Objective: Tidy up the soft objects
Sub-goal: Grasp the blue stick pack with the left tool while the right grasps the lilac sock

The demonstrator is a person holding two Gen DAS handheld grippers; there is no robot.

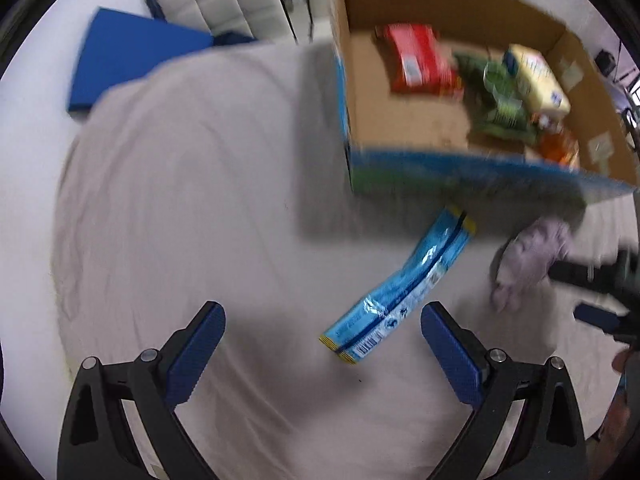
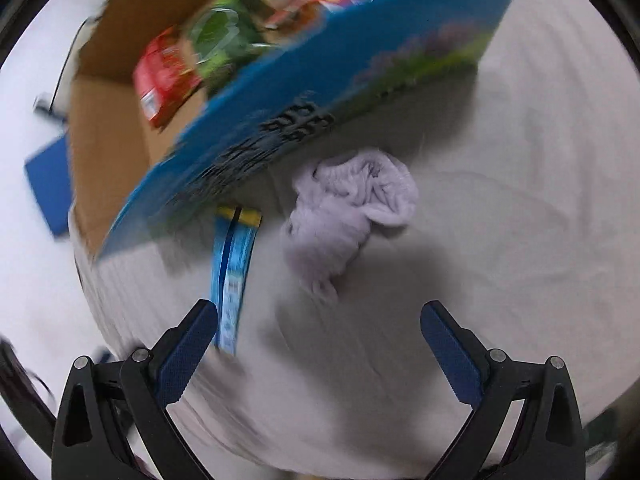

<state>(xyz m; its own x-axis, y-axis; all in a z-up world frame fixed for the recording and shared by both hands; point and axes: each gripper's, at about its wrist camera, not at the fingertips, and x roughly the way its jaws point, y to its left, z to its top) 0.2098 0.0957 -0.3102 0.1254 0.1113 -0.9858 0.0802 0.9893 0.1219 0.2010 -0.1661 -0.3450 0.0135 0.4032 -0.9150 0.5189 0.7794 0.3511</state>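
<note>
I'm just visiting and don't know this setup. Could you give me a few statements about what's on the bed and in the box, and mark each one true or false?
1. The left gripper and right gripper are both open and hold nothing. True.
2. The blue packet lies inside the cardboard box. False: it lies on the sheet, outside the box.
3. A red packet is already in the box. True.
4. The lilac cloth is folded flat. False: it is a crumpled heap.
5. The lilac cloth lies on the sheet near the box's blue outer wall. True.
6. The box is empty. False: it holds several packets, among them a green one.
</note>
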